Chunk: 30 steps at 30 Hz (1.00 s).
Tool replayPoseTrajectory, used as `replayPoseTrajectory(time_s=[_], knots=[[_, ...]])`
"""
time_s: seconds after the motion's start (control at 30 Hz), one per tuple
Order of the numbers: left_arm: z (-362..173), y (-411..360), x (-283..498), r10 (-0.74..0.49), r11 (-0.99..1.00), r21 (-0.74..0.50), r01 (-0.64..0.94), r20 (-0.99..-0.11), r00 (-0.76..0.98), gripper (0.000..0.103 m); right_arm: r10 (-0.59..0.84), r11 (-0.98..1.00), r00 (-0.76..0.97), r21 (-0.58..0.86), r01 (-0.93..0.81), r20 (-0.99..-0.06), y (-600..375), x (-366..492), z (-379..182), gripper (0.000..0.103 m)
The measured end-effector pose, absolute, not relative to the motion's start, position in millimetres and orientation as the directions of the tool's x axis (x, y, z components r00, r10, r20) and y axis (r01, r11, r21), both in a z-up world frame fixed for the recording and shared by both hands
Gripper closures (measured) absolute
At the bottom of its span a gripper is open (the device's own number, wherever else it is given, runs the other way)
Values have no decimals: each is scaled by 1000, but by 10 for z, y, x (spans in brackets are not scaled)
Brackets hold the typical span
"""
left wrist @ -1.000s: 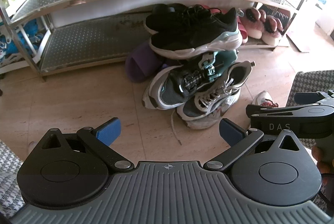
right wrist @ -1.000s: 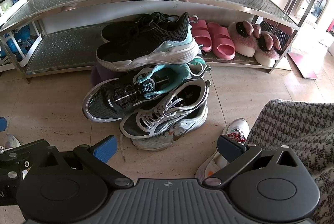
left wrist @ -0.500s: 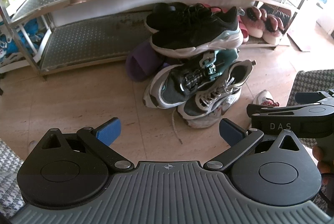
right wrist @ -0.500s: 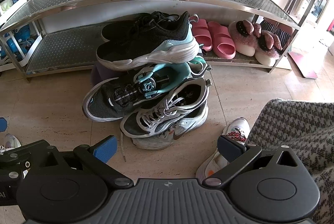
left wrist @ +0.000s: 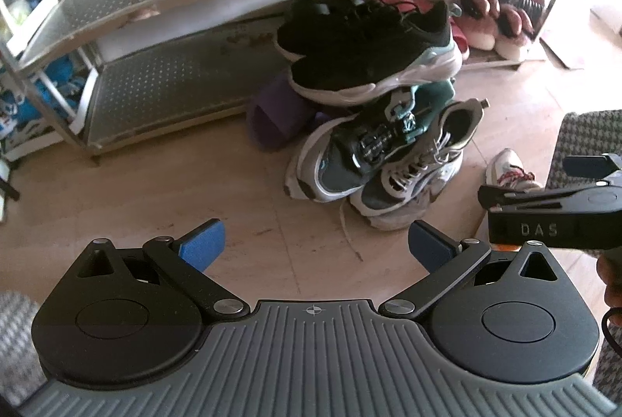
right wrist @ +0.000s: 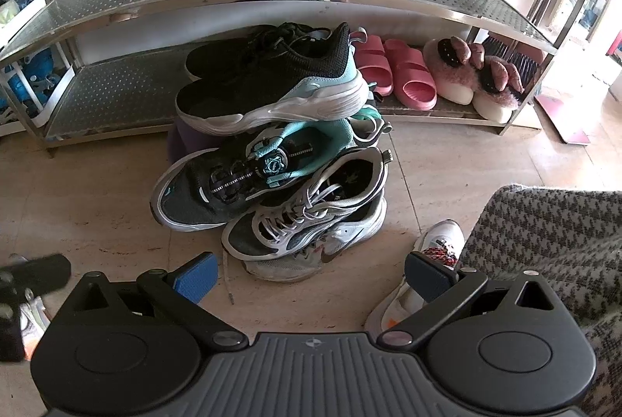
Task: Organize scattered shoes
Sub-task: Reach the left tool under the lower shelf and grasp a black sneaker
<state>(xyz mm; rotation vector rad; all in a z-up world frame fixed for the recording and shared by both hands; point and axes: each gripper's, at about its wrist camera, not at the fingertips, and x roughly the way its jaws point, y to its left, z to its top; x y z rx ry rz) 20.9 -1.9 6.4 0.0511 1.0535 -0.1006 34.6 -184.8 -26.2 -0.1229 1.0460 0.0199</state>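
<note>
- Pile of shoes on the floor, just in front of the rack's lower shelf (right wrist: 116,94): four sneakers stacked – a black one with a white sole (right wrist: 272,86) on top, a dark one with teal lining (right wrist: 248,176) under it, a grey laced one (right wrist: 307,211) below, and a worn white one (right wrist: 311,257) at the bottom.
- One purple slipper (left wrist: 272,113) lies behind the pile; the left view shows it plainly, the right view only a sliver.
- On the lower shelf's right end: two pink slides (right wrist: 392,70) and two furry slippers (right wrist: 474,74) – clear only from the right.
- Left gripper (left wrist: 317,240): fingers wide apart, holding nothing.
- Right gripper (right wrist: 309,271): fingers wide apart, holding nothing.
</note>
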Motion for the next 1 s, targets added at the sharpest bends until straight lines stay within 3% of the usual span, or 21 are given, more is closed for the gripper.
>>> replayPoseTrajectory(time_s=[0.23,0.33,0.5,0.67,0.87,0.93,1.0], knots=[[-11,101,481,-13,988,59,141,-885,466,0,-6,994,498,-60,-93,-867,-1846,368,-267,1],[-117,216,500,-19,990,49,130,-879,477,0,92,991,477,32,-132,-874,-1889,439,-216,1],[-131,312,689,-55,996,-14,93,-889,454,1,178,975,441,97,-200,-879,-1851,932,0,1],[-83,337,834,-15,999,8,49,-888,460,1,260,950,405,158,-268,-877,-1810,1465,225,1],[-128,260,1111,2,999,21,37,-897,442,1,287,949,396,203,-241,-872,-1898,1846,255,16],[-136,202,1255,-3,998,26,62,-903,429,1,293,949,395,216,-228,-871,-1933,1964,256,45],[-124,128,1427,-22,995,23,101,-905,425,1,300,949,394,230,-216,-869,-1967,2082,258,60]])
